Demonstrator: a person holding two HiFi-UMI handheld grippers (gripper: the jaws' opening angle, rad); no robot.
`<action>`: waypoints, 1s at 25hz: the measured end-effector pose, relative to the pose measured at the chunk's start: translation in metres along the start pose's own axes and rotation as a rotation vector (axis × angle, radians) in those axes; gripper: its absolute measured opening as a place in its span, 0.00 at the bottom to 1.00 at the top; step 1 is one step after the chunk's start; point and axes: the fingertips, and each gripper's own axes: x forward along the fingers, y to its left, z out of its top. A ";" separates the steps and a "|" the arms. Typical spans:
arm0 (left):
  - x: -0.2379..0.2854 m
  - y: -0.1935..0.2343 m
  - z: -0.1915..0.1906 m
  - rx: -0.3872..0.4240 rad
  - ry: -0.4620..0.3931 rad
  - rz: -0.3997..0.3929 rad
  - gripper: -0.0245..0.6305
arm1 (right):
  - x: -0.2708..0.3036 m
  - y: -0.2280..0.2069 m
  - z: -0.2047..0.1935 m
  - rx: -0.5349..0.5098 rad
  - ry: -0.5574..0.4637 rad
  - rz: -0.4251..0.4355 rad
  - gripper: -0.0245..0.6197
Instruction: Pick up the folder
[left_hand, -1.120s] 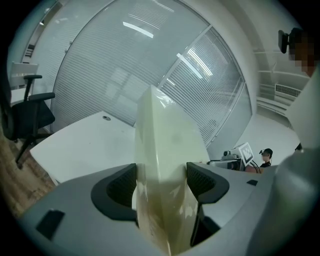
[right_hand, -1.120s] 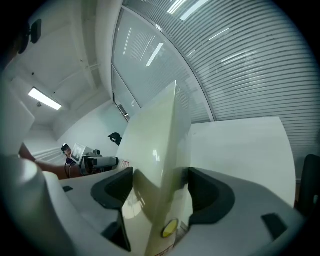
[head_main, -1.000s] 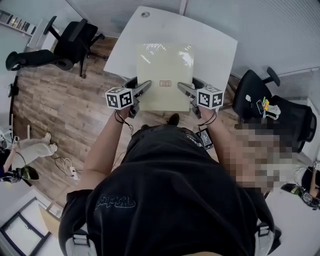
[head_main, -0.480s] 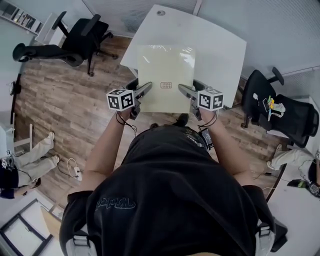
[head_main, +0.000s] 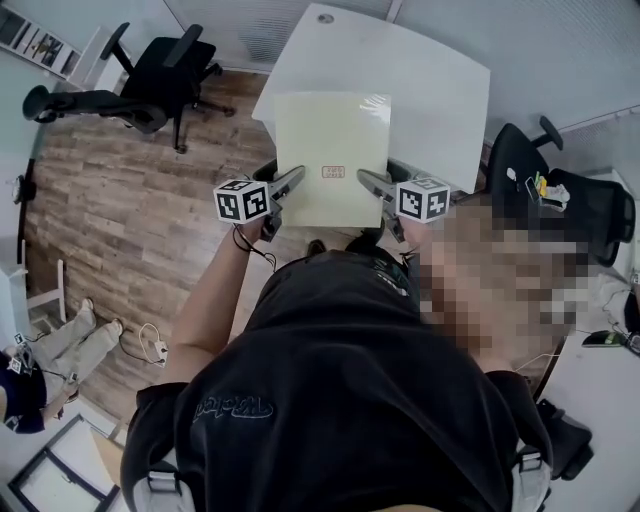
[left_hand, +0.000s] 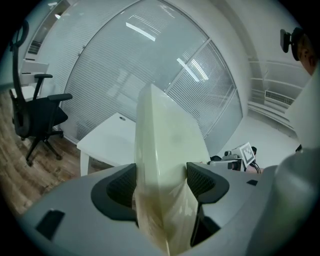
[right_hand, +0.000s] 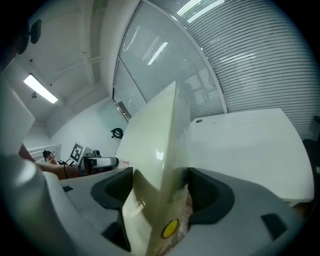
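Clamping the pale yellow folder (head_main: 332, 155) along its near edge, the left gripper (head_main: 292, 176) and the right gripper (head_main: 364, 180) each have both jaws pressed onto it, one near each near corner. Each gripper's own view shows the sheet pinched between the dark pads (left_hand: 202, 181). The folder lies roughly flat over the white table (head_main: 440, 90), its near edge reaching past the table's near side toward the person. In the gripper views the tabletop appears below and beyond the folder, so it seems raised clear of the table, and I judge the pick-up essentially done. What is left, if anything, is carrying it higher or away from the table with both grips level.
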 end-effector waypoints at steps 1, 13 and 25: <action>0.000 -0.003 -0.002 0.003 0.002 -0.006 0.54 | -0.004 0.001 -0.003 0.003 -0.001 -0.006 0.56; -0.006 -0.026 -0.020 0.018 0.006 -0.038 0.54 | -0.033 0.008 -0.022 0.012 -0.011 -0.043 0.56; 0.001 -0.068 -0.035 0.029 0.007 -0.024 0.54 | -0.074 -0.003 -0.034 0.014 -0.029 -0.031 0.56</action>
